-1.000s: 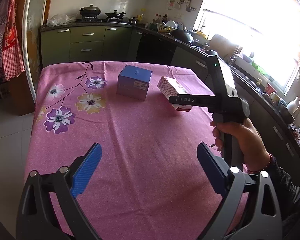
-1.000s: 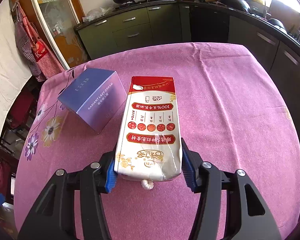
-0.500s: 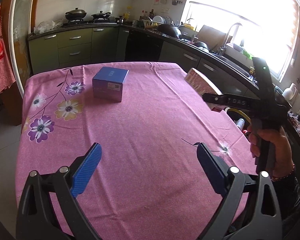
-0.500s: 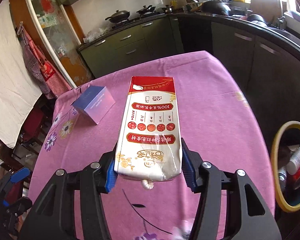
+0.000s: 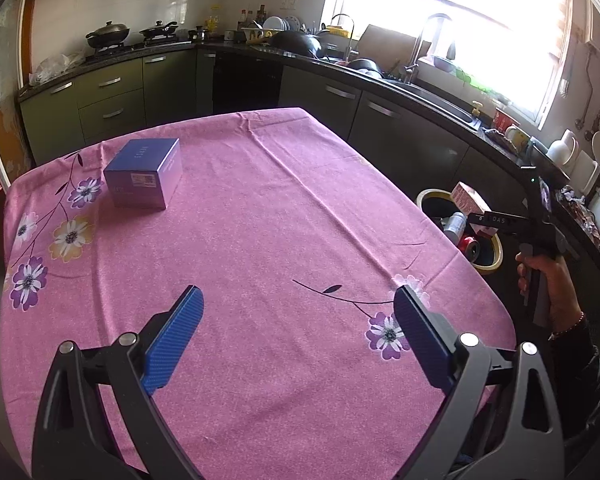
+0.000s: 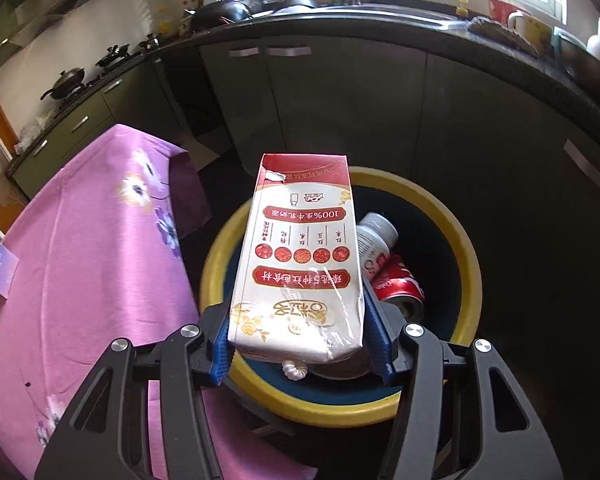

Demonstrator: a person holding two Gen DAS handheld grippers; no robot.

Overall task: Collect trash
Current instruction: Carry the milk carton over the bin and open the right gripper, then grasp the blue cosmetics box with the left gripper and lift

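Note:
My right gripper (image 6: 300, 344) is shut on a white and red milk carton (image 6: 300, 260) and holds it over the yellow-rimmed trash bin (image 6: 470, 264) beside the table. The bin holds a red can (image 6: 400, 288) and a white bottle (image 6: 376, 240). In the left wrist view the carton (image 5: 470, 200) and the bin (image 5: 494, 256) show off the table's right edge. My left gripper (image 5: 296, 336) is open and empty above the near part of the pink tablecloth (image 5: 260, 220). A blue box (image 5: 144, 180) stands on the table at the far left.
Dark kitchen cabinets and a counter (image 5: 380, 80) with pans and a sink run along the far and right sides. The bin stands in the narrow gap between the table and the cabinets (image 6: 380, 100).
My right gripper carried the carton from the table, off its right edge, to above the bin. The left gripper stayed open and turned somewhat to the right.

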